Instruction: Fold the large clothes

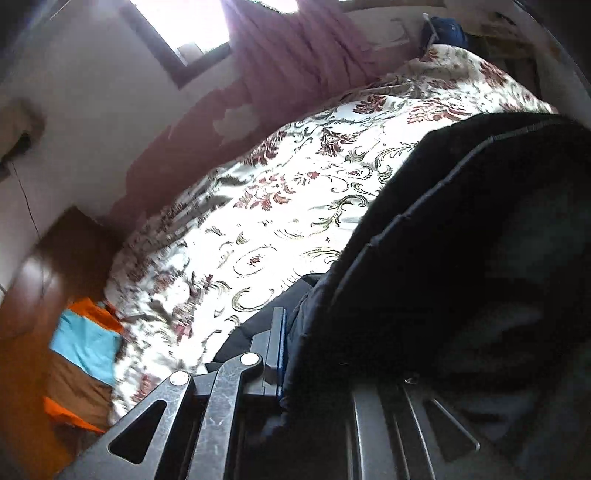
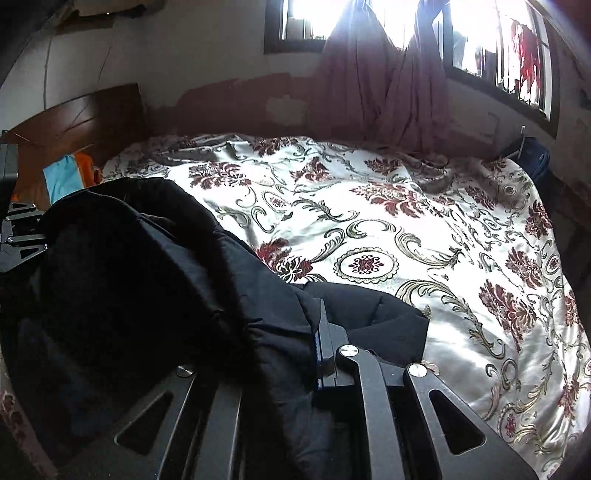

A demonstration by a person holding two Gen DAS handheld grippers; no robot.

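Sunlit bedroom, and a wide bed under a glossy white bedspread printed with dark red flowers and grey-green scrolls (image 2: 388, 236) fills both views. On its near side is a large black padded jacket with a furry dark lining (image 2: 140, 266), bunched up and lifted at the edge nearest the cameras, the rest of it slumping onto the bedspread. In the left wrist view that same jacket (image 1: 461, 258) billows across the right half of the picture, its ribbed seams curving overhead.

Left gripper (image 1: 286, 354) is clamped tight on a fold of the jacket; one dark finger with a blue pad (image 1: 277, 343) shows, the other is buried under fabric. Right gripper (image 2: 314, 354) is likewise pinched on the jacket's edge (only its right finger with blue padding (image 2: 327, 347) is visible, cloth draped over the rest). The other tool's black frame (image 2: 22, 229) peeks in just left of the jacket in the right wrist view.

Beyond the jacket, the bedspread stretches to the far wall, where mauve curtains (image 2: 384, 92) hang knotted below bright windows (image 2: 306, 18). Left of the jacket stands a reddish-brown wooden headboard (image 2: 81, 114), with orange and light-blue cloth (image 2: 68, 173) beside it. At the bed's far right corner sits something dark blue (image 2: 533, 155), too small to identify.
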